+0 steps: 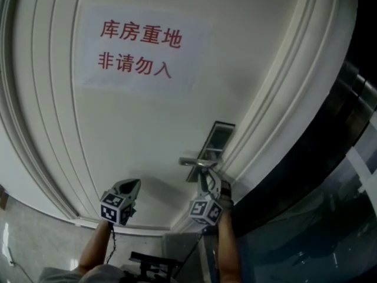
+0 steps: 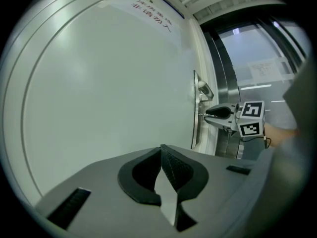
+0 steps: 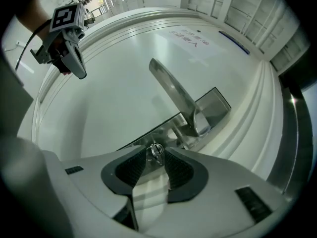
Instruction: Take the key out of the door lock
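Observation:
A small silver key with a ring (image 3: 156, 151) sticks out of the lock, just below the metal lever handle (image 3: 173, 90) on the white door (image 1: 147, 117). My right gripper (image 3: 156, 158) is open, a pad on each side of the key with small gaps showing. In the head view the right gripper (image 1: 209, 184) sits just under the handle (image 1: 197, 163) and lock plate (image 1: 216, 139). My left gripper (image 1: 131, 185) hangs away from the lock at lower left, pointing at bare door. Its jaws (image 2: 161, 150) meet at the tips with nothing between them.
A paper sign with red characters (image 1: 138, 49) is stuck on the upper door. Raised white door-frame mouldings (image 1: 277, 99) run along the right of the lock. Beyond them stand a dark metal frame and glass panel (image 1: 321, 181).

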`<state>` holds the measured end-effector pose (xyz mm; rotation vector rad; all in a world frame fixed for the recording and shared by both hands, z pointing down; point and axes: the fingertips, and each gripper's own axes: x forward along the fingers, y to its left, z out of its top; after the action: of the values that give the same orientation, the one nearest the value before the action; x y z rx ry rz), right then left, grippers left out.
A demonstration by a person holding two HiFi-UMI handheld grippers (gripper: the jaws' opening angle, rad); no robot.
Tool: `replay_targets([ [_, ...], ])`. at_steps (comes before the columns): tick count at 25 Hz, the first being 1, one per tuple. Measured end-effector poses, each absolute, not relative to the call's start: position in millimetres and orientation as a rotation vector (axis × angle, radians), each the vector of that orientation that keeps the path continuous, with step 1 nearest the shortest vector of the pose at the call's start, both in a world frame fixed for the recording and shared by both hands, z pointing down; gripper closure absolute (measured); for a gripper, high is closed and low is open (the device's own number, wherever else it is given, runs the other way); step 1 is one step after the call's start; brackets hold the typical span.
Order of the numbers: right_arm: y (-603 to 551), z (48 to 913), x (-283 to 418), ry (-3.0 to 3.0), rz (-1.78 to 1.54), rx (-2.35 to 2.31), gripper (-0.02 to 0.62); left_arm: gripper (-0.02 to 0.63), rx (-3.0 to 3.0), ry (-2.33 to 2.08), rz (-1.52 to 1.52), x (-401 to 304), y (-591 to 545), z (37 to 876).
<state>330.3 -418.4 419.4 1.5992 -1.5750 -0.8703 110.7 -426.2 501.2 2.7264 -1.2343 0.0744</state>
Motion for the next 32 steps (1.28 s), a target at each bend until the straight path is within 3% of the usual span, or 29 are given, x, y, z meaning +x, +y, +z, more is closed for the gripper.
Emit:
replay_targets([
  [3, -420.7, 419.7, 333.0, -1.53, -0.875, 1.559, 0.465, 0.599, 2.718, -1.24, 0.073, 106.8, -426.6, 502.1],
  [9, -421.2, 420.1, 334.5, -1.418, -0.954, 1.5, 0.549, 0.6, 2.708, -1.244, 0.066, 103.1, -428.0, 502.9],
  [32, -421.8, 420.2, 332.9, -1.282, -1.024, 1.41, 0.574, 0.6, 2.708, -1.244, 0.05, 101.3, -426.5, 502.0],
])
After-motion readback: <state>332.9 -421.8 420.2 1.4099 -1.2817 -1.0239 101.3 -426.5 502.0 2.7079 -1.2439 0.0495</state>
